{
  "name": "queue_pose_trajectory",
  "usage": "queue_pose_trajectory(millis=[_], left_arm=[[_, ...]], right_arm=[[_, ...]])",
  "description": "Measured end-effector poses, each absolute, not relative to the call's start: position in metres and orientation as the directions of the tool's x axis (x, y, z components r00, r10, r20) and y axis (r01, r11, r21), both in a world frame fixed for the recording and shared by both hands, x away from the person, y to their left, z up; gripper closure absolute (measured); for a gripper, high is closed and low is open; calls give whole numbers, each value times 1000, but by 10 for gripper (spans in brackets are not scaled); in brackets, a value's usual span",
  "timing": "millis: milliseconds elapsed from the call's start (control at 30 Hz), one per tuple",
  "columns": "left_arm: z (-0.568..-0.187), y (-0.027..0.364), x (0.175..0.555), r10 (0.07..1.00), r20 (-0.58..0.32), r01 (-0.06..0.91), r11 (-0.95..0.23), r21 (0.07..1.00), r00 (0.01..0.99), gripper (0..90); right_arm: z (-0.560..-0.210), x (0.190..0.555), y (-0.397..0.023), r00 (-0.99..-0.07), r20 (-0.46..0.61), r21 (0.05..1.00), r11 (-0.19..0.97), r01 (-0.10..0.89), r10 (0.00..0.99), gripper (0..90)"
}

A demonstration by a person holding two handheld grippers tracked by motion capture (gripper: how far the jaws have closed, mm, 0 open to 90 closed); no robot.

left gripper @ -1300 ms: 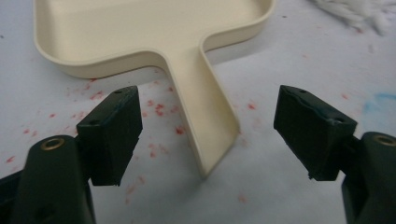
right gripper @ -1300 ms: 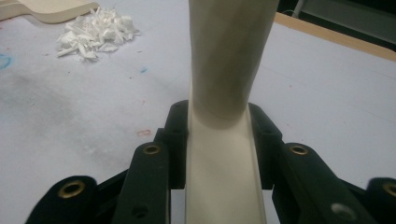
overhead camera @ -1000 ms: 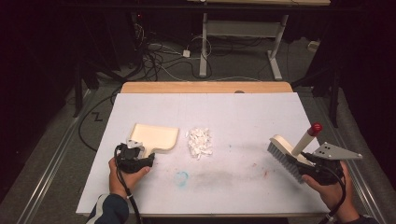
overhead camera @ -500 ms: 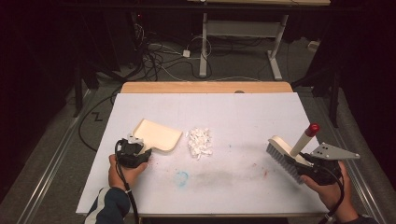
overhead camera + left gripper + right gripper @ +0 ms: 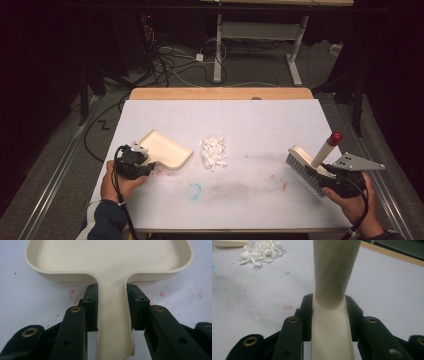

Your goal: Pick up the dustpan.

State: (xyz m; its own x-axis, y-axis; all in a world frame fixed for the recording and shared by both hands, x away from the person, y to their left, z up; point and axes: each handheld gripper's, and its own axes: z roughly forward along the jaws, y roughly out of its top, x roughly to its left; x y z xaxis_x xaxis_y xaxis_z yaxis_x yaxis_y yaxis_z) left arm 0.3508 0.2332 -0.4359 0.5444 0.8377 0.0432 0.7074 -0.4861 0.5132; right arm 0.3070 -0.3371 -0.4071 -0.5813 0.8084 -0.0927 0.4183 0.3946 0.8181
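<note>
Gripping the cream dustpan (image 5: 167, 152) by its handle, the left tongs (image 5: 142, 160) have just closed and tipped it up off the tabletop (image 5: 260, 120); the right tongs (image 5: 320, 175) stay clamped on the brush (image 5: 305, 162). Between them, farther off, lies a heap of white scraps (image 5: 213, 151)

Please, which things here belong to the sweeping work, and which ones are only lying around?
Belonging to the work:
- dustpan, handle clamped in the left gripper
- brush, held by the right gripper
- pile of white scraps

Only lying around:
- wooden board at the table's far edge
- cables on the floor
- blue stain
</note>
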Motion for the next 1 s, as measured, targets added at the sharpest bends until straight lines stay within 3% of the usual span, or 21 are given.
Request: queue_pose_trajectory(millis=[333, 1000], left_arm=[[-420, 222, 332, 674, 22, 613, -684, 395, 739, 633], [-422, 208, 333, 611, 15, 566, -743, 357, 792, 632]], right_arm=[[-403, 341, -320, -548, -120, 827, 389, 407, 828, 676], [-401, 430, -197, -627, -140, 826, 440, 353, 766, 676]])
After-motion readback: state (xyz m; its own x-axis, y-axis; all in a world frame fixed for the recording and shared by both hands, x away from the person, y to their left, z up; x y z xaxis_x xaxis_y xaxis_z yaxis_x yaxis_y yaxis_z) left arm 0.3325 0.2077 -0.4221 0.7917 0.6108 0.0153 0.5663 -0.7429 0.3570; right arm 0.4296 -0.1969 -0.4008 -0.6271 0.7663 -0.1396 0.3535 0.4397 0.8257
